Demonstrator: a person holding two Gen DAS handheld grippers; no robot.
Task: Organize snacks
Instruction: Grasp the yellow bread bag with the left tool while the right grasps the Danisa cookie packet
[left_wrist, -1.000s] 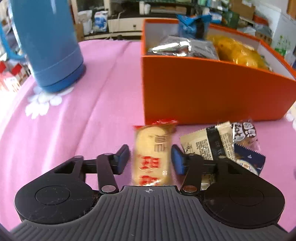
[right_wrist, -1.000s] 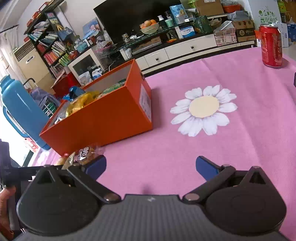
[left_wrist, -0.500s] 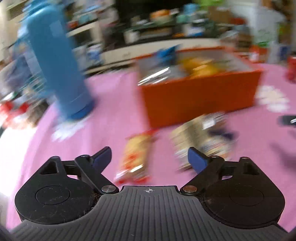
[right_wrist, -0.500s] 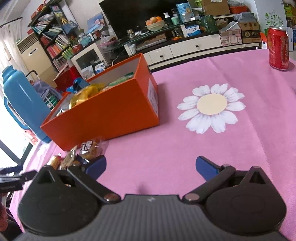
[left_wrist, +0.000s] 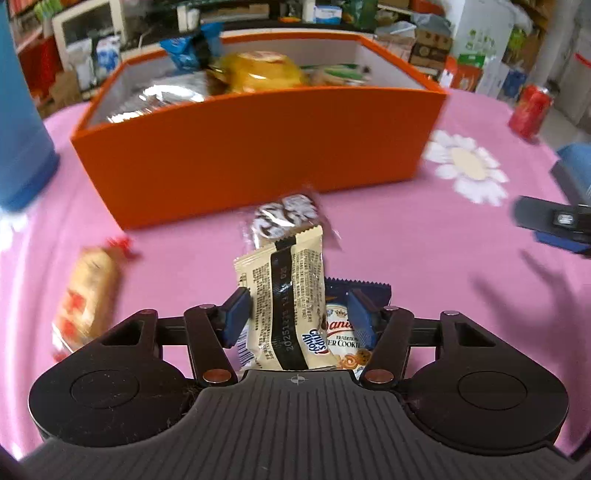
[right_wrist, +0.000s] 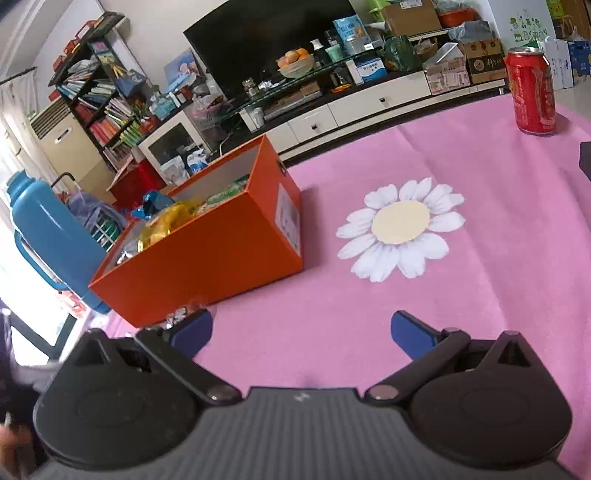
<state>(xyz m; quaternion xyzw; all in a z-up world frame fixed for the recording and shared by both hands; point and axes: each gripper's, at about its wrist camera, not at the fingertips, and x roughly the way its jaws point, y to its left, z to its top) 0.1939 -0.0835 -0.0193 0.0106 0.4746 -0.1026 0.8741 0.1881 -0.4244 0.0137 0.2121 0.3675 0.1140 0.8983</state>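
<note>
Pink-clothed desk (left_wrist: 406, 258), orange box (left_wrist: 258, 155) toward far edge. Left claw (left_wrist: 295, 314) just closing, still apart around cream cookie packet (left_wrist: 284, 295); centre, clamp packet alone, lift clear of blue packet (left_wrist: 354, 325) beneath. Right claw (right_wrist: 301, 332) apart, empty.

Between my left tongs (left_wrist: 298, 317) lies 1 cookie packet (left_wrist: 284, 295), over another packet (left_wrist: 347, 332). Left of them lies a cracker packet (left_wrist: 88, 291). Ahead on the table (left_wrist: 424, 266) stands the box (left_wrist: 258, 147), snacks inside.

Left gripper (left_wrist: 299, 314) has just been closing (fingers apart); right gripper (right_wrist: 301, 332) gapes wide.
</note>
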